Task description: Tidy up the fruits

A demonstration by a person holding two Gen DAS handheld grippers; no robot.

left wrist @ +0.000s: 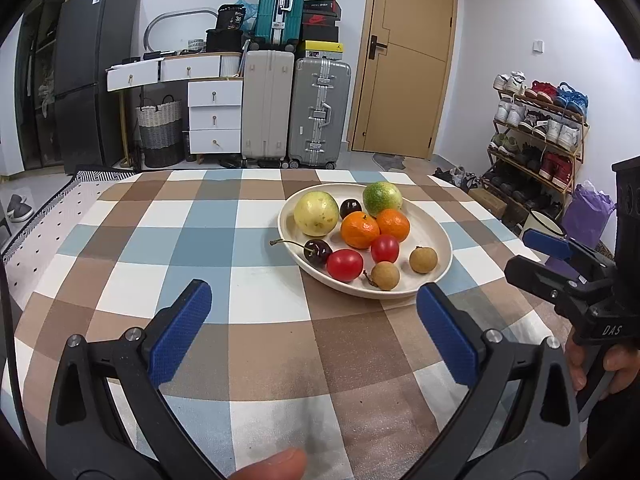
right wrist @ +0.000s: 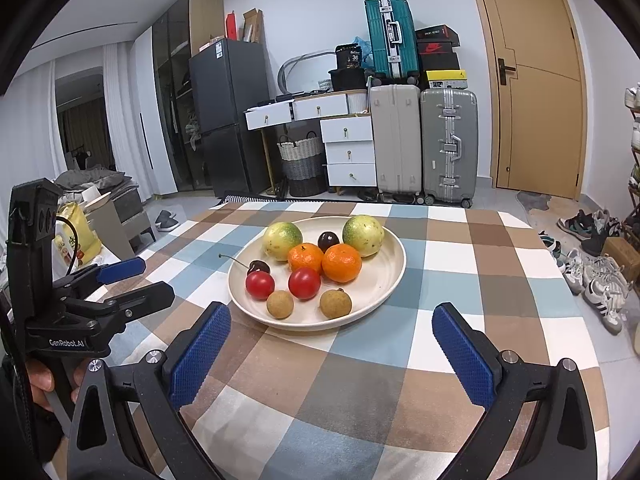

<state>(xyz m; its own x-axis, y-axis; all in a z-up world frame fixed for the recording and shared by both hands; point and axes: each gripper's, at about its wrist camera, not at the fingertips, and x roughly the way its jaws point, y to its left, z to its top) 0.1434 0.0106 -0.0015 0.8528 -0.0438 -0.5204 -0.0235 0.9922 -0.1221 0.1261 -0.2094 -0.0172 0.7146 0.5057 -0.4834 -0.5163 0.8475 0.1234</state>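
A cream plate [left wrist: 434, 236] [right wrist: 390, 268] sits on the checked tablecloth. It holds two yellow-green round fruits [left wrist: 316, 213] [right wrist: 282, 240], two oranges [left wrist: 359, 230] [right wrist: 342, 263], two red tomatoes [left wrist: 345, 265] [right wrist: 304, 283], two brown longans [left wrist: 385, 276] [right wrist: 335, 303] and two dark cherries [left wrist: 318, 251] [right wrist: 328, 241]. My left gripper [left wrist: 314, 334] is open and empty, near the table's front, short of the plate. My right gripper [right wrist: 332, 346] is open and empty, just in front of the plate. Each gripper shows in the other's view, the right [left wrist: 560, 256] and the left [right wrist: 124, 280].
The checked tablecloth [left wrist: 200, 240] [right wrist: 460, 280] covers the table. Behind the table stand suitcases [left wrist: 318, 112], white drawers [left wrist: 214, 116], a basket [left wrist: 160, 132] and a dark fridge [left wrist: 92, 72]. A shoe rack [left wrist: 536, 128] and a wooden door [left wrist: 408, 56] are at the right.
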